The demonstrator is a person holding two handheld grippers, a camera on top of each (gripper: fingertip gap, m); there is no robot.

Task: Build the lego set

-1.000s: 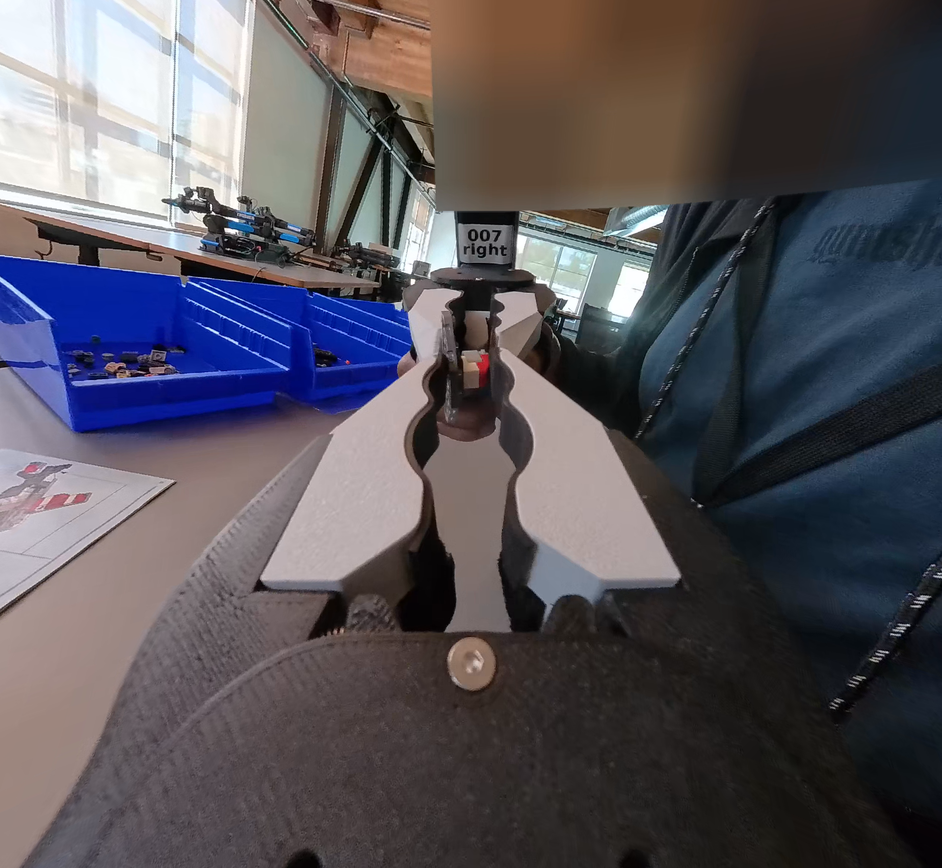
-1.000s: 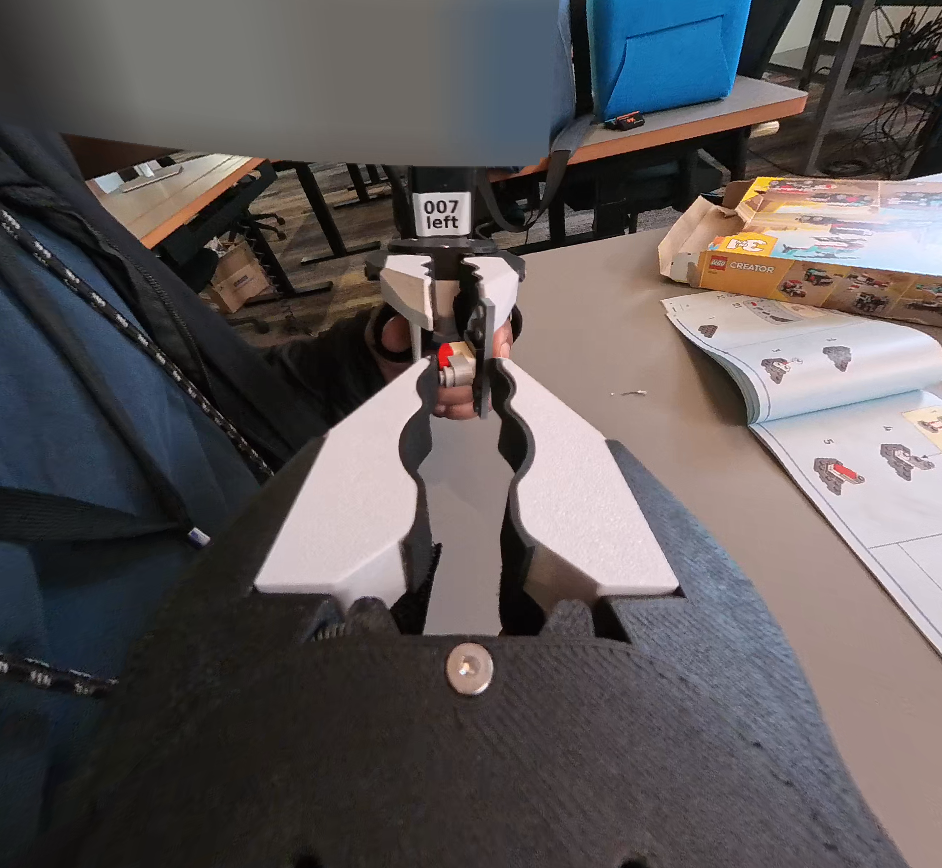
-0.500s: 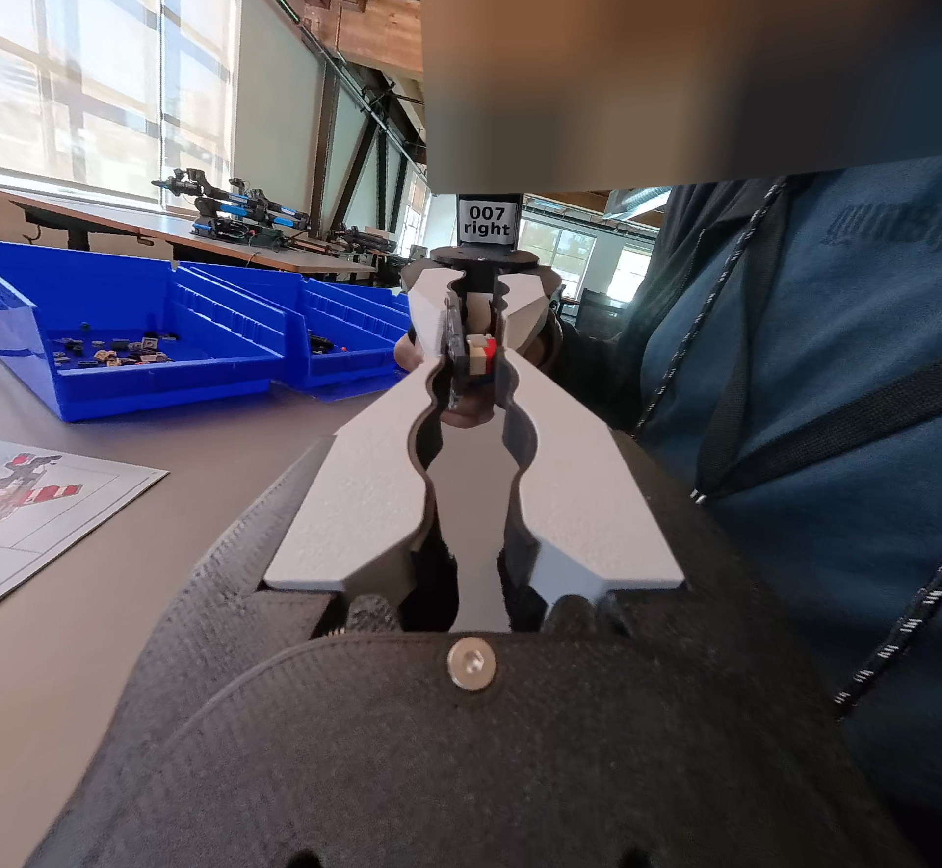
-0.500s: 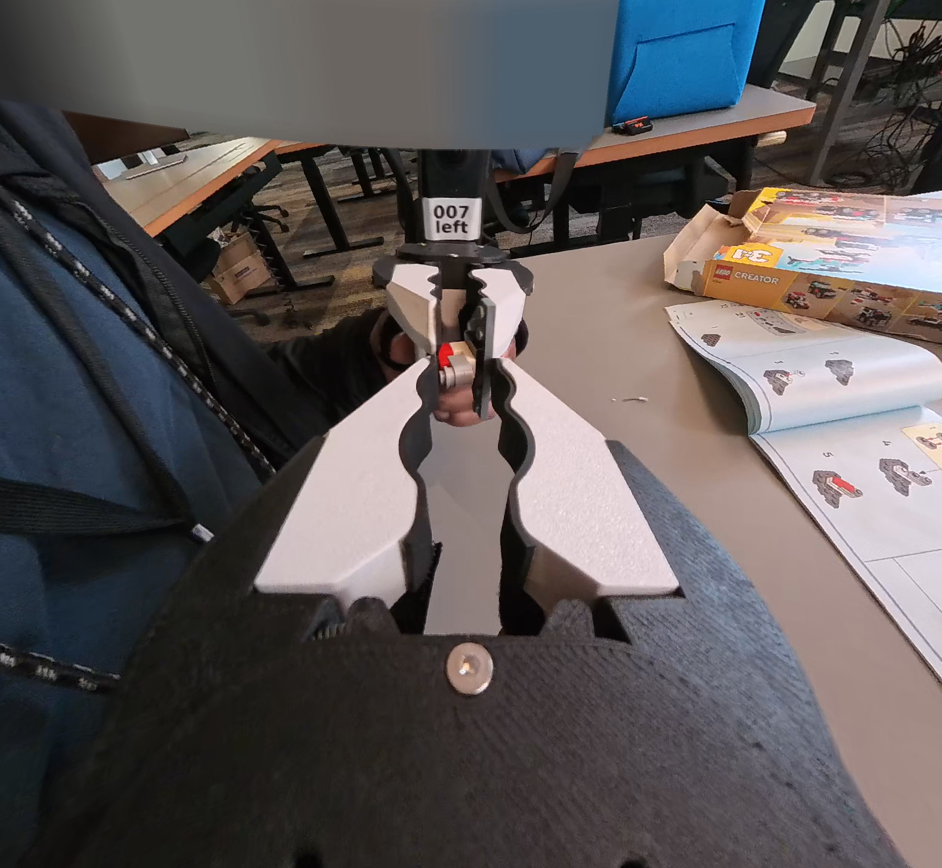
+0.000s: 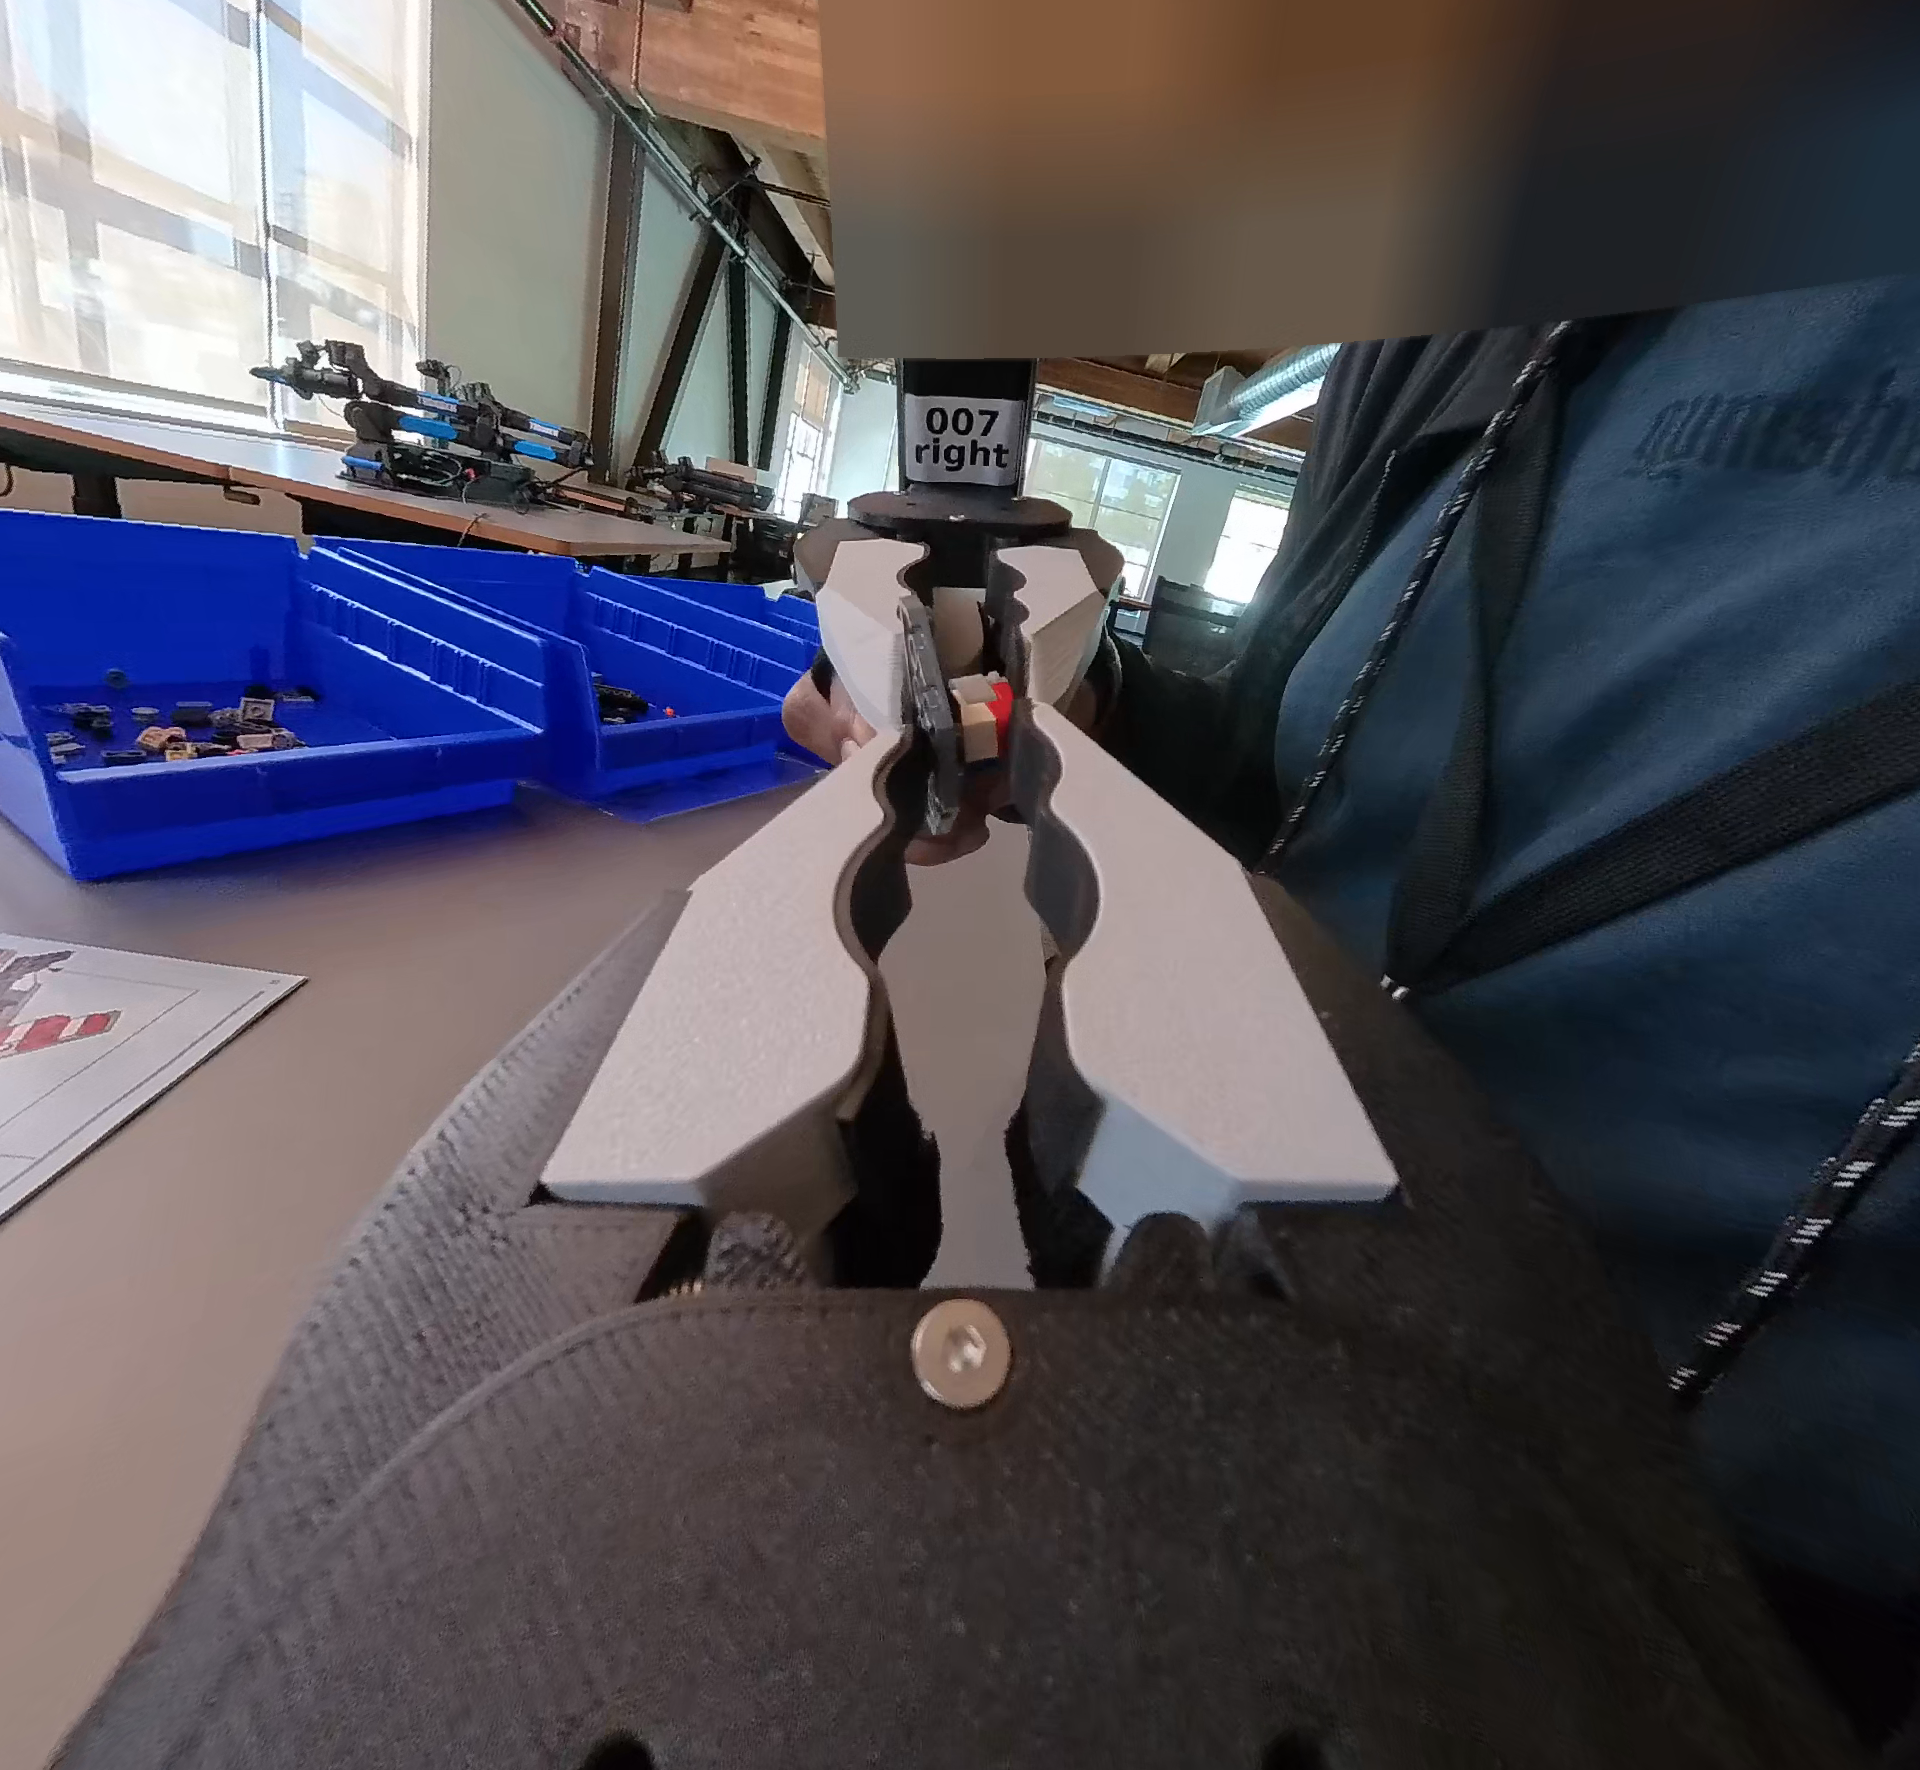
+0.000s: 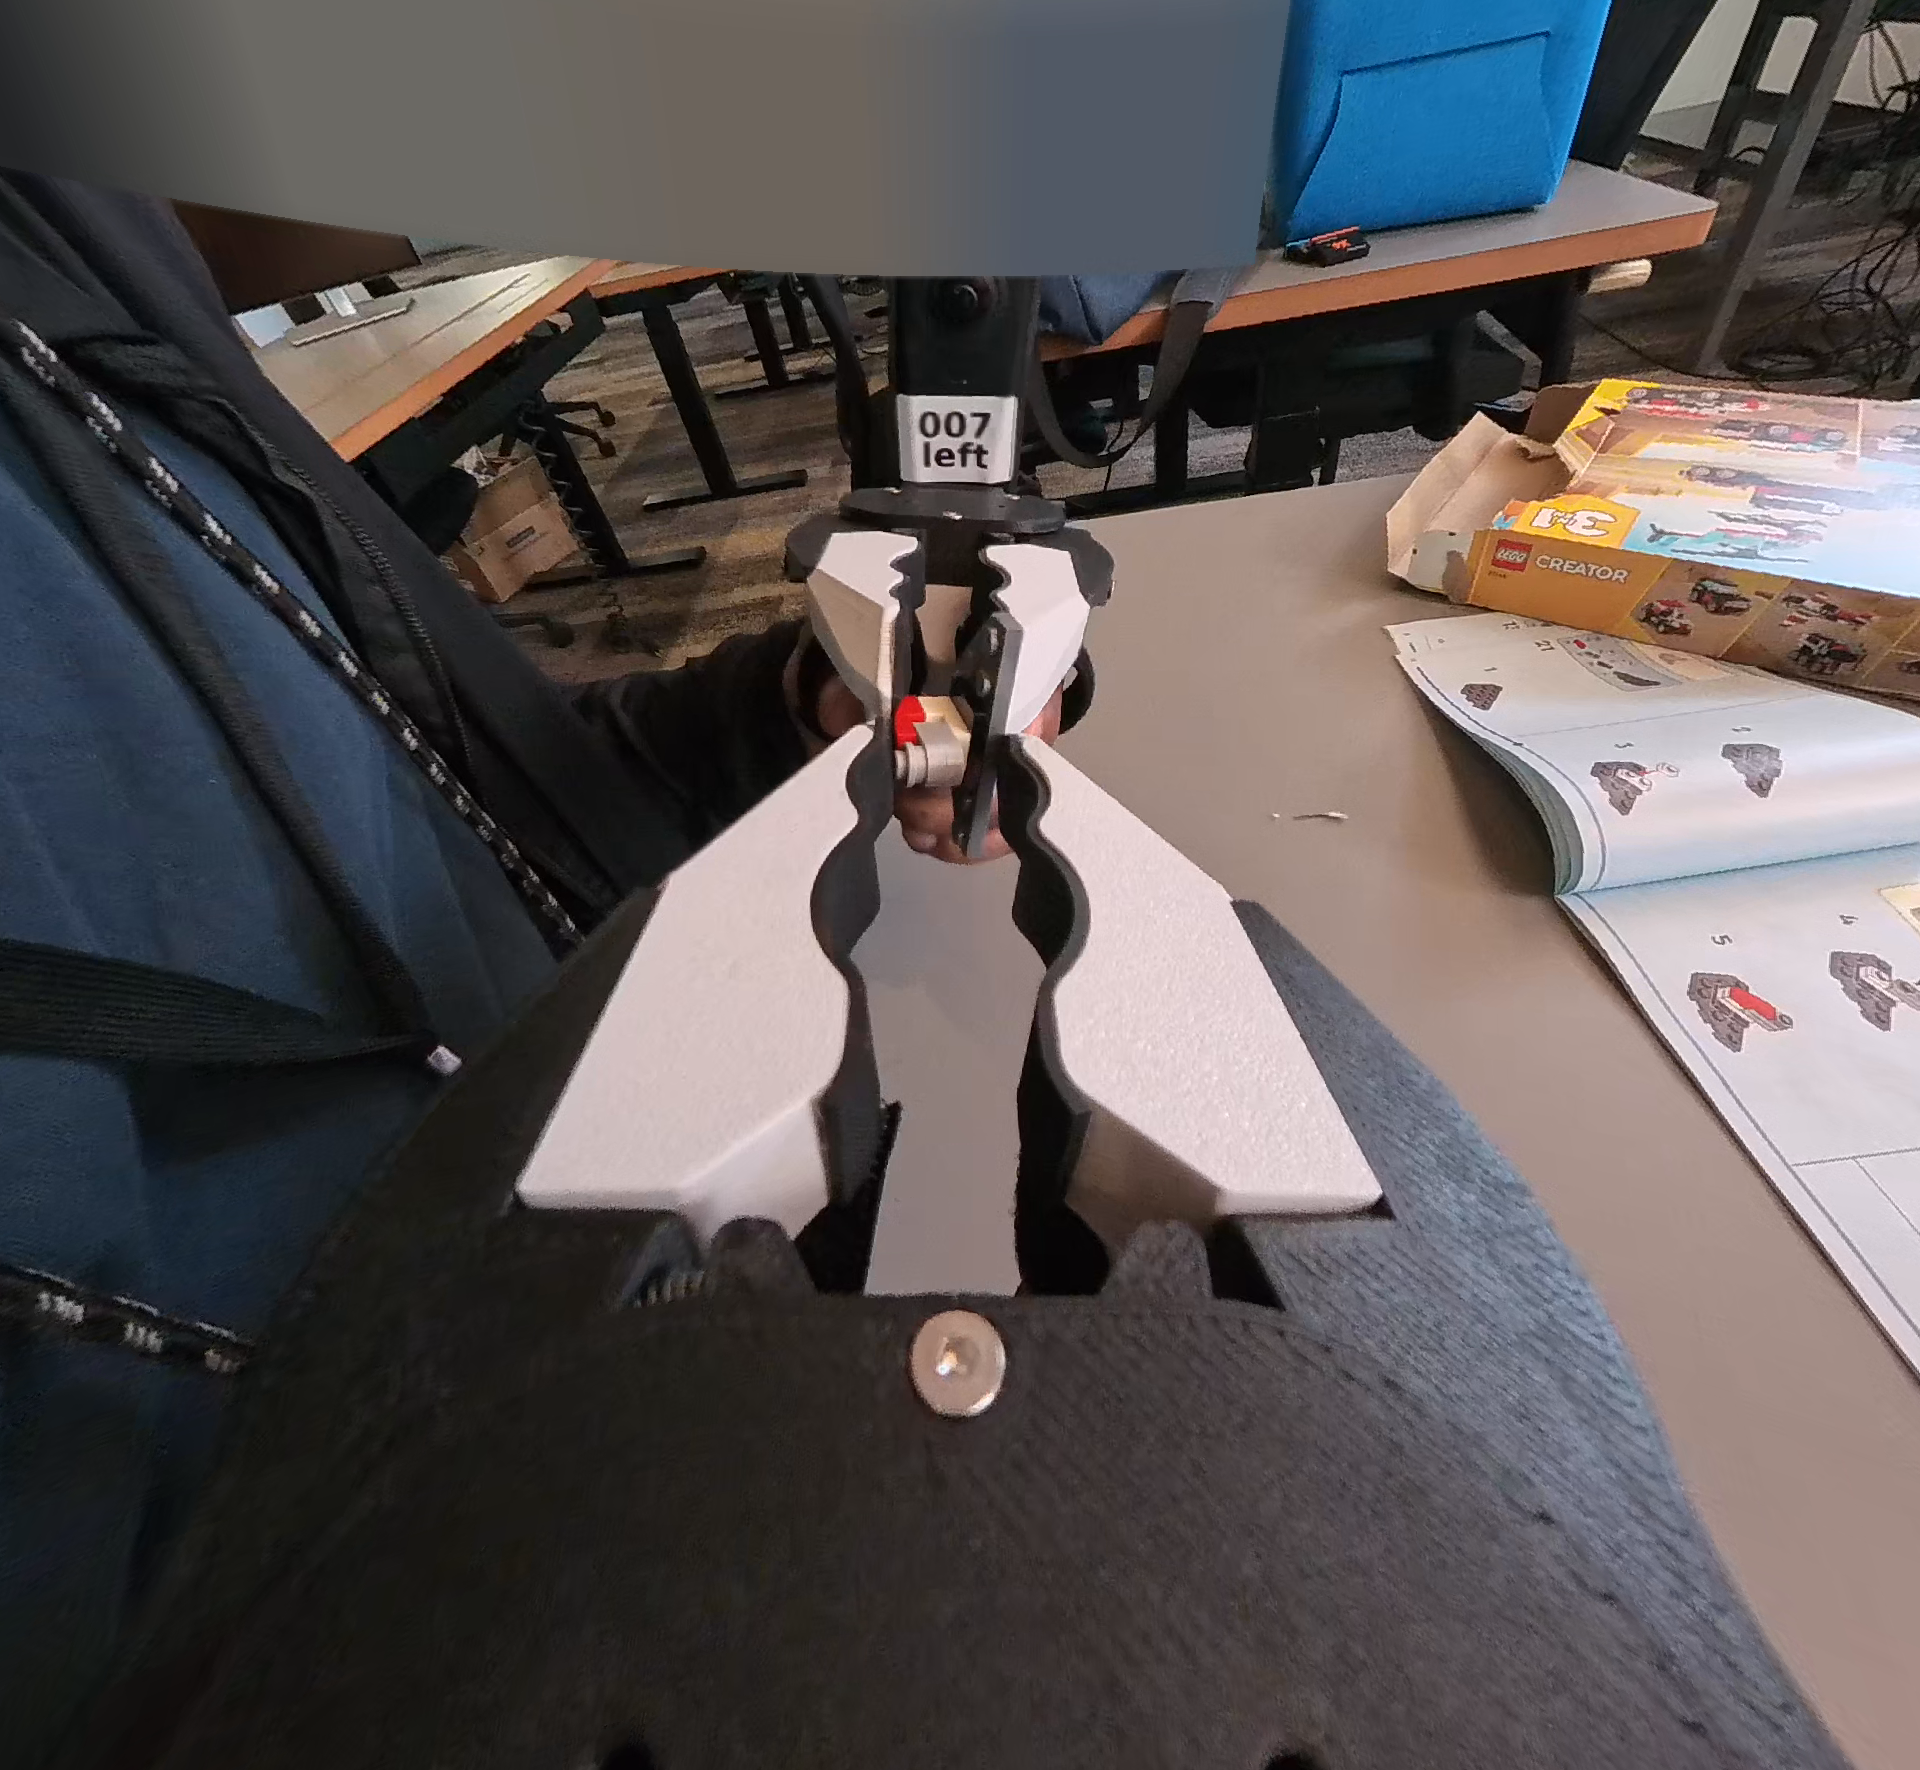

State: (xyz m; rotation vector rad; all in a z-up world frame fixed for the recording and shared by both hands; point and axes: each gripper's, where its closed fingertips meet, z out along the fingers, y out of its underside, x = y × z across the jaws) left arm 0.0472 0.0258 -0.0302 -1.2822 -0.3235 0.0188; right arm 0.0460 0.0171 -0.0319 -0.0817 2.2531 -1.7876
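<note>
Surface [image 6: 1299,889] space is wide beneath you, with the blue bins [image 5: 312,681] of loose pieces to your left and the open instruction booklet [image 6: 1714,837] and set box [image 6: 1714,567] to your right. Both tools are raised off it, meeting tip to tip in front of your chest.

Your left tool [image 5: 961,733] is closed to a narrow gap around the lego assembly [image 5: 961,733]: a dark plate held on edge with a small tan and red stack standing off its face. Your right tool [image 6: 940,744] is closed to about the same gap, its tips at the same assembly [image 6: 951,733] from the other side. Which tool actually bears the load cannot be told from these views.

This looks like a press-fit or a handover. Keep the two tools in one straight line so force runs square through the studs, not across them. Squeeze slowly. Let the plate's holder stay rigid. A twist here could likely pop the small stack off, and a drop would scatter it.
</note>
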